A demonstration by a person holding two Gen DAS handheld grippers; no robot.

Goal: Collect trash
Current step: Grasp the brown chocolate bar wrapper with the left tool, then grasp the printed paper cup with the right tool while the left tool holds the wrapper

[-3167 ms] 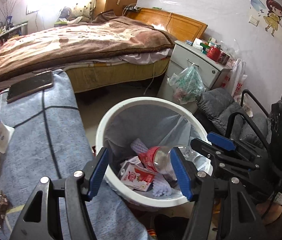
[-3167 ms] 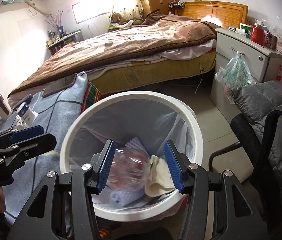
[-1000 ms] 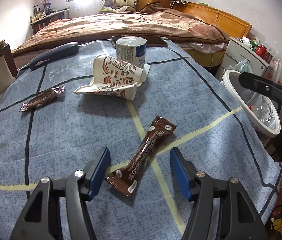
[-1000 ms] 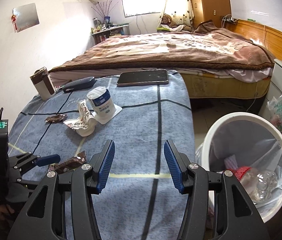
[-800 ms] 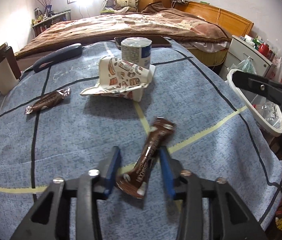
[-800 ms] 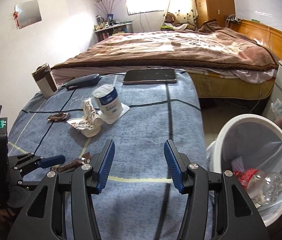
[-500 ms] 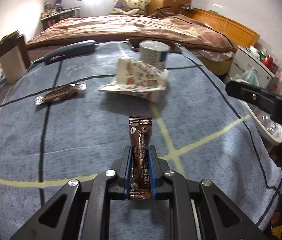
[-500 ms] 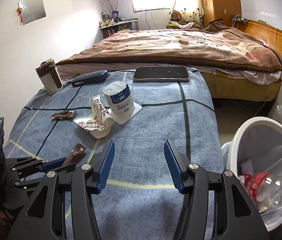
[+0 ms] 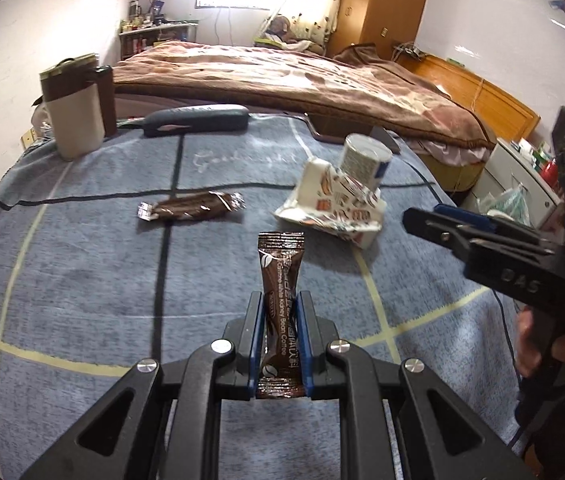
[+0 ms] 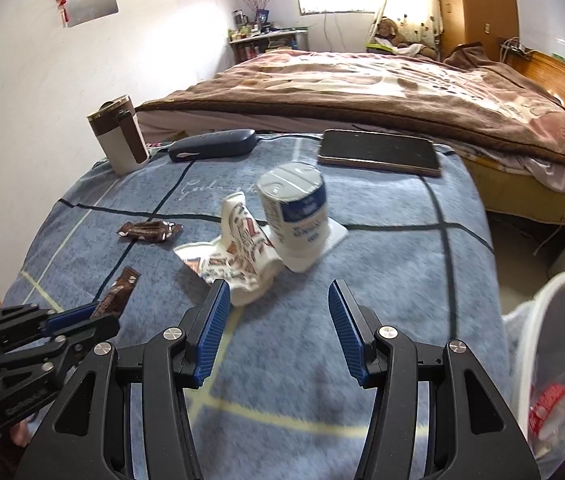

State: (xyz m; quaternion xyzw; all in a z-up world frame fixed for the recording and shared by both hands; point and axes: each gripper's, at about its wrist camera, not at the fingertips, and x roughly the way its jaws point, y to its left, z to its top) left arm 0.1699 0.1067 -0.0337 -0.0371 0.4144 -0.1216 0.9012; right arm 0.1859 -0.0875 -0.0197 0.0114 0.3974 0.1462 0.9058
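Lifted: coffee sachet [image 9: 281,304] clamped in left tool [image 9: 280,336] | right tool [image 10: 278,332] wide | bin [image 10: 538,300]: bottle [image 10: 562,400]

The brown coffee sachet [image 9: 281,312] clamped in the left tongs [image 9: 280,344] carries white lettering reading "Kidney Bean Coffee" along its length (the other lines on it are too small to read). The right tongs' [image 9: 498,256] black body bears the embossed letters "DAS". The blue blanket [image 9: 82,264] on the desk shows pale cursive stitching that looks like "Goodnight". The print on the white cup [image 10: 296,216] is blurred.
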